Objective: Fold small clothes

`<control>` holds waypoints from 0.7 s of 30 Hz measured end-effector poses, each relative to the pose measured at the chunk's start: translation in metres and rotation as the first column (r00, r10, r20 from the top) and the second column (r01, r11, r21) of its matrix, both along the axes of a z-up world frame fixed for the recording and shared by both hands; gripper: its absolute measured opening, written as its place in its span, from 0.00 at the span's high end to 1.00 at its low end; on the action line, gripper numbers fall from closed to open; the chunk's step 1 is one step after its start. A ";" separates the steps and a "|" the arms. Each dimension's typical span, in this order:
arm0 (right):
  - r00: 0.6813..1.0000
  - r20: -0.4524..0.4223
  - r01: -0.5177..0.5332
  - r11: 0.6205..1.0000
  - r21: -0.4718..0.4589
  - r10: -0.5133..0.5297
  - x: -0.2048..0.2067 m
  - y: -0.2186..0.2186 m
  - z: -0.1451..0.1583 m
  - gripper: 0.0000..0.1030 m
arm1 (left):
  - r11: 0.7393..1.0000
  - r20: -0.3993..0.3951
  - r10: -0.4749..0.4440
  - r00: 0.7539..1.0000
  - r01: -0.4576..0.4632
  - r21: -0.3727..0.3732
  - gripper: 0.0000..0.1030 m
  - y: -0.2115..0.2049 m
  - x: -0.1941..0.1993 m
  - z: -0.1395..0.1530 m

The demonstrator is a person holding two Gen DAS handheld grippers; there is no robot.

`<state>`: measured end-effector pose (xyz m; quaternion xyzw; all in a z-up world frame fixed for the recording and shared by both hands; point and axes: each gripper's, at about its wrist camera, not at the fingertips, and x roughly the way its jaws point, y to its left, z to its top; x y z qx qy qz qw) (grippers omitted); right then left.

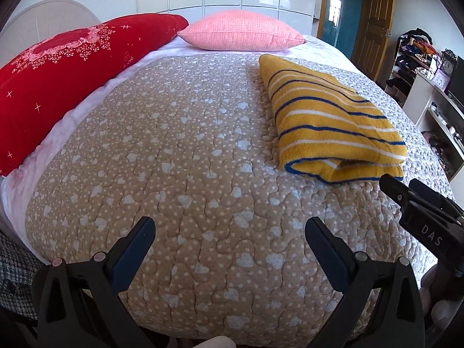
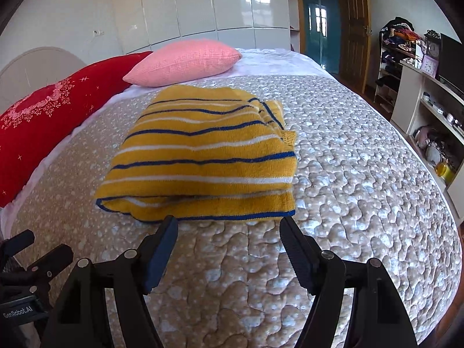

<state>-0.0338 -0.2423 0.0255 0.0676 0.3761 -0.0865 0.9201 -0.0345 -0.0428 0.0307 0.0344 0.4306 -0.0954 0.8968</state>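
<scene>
A yellow knit garment (image 1: 327, 119) with blue and white stripes lies folded into a thick rectangle on the quilted bedspread (image 1: 188, 174). In the right wrist view the same garment (image 2: 203, 156) fills the middle, its near folded edge just ahead of my right gripper (image 2: 229, 223). That gripper is open, nothing between its fingers. My left gripper (image 1: 230, 226) hangs open over bare quilt, to the left of the garment and apart from it. The right gripper's body (image 1: 420, 211) shows at the right edge of the left wrist view.
A red flowered pillow (image 1: 66, 69) and a pink pillow (image 1: 240, 32) lie along the far left of the bed. White shelves with small items (image 2: 429, 107) stand past the bed's right edge. A wardrobe (image 2: 203, 5) and wooden door (image 2: 353, 29) are behind.
</scene>
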 end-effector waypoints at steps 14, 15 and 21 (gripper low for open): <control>1.000 0.003 -0.001 1.000 0.004 0.001 -0.003 0.003 0.001 0.25 | 1.000 -0.026 -0.006 1.000 0.006 -0.005 0.00 0.000 0.003 -0.006; 1.000 0.003 -0.005 1.000 0.003 0.005 -0.002 0.005 0.001 0.25 | 1.000 -0.029 -0.006 1.000 0.005 -0.006 0.00 0.000 0.003 -0.007; 1.000 0.007 -0.010 1.000 -0.001 0.010 -0.002 0.008 0.001 0.25 | 1.000 -0.037 -0.002 0.999 0.001 -0.010 0.00 0.003 0.004 -0.009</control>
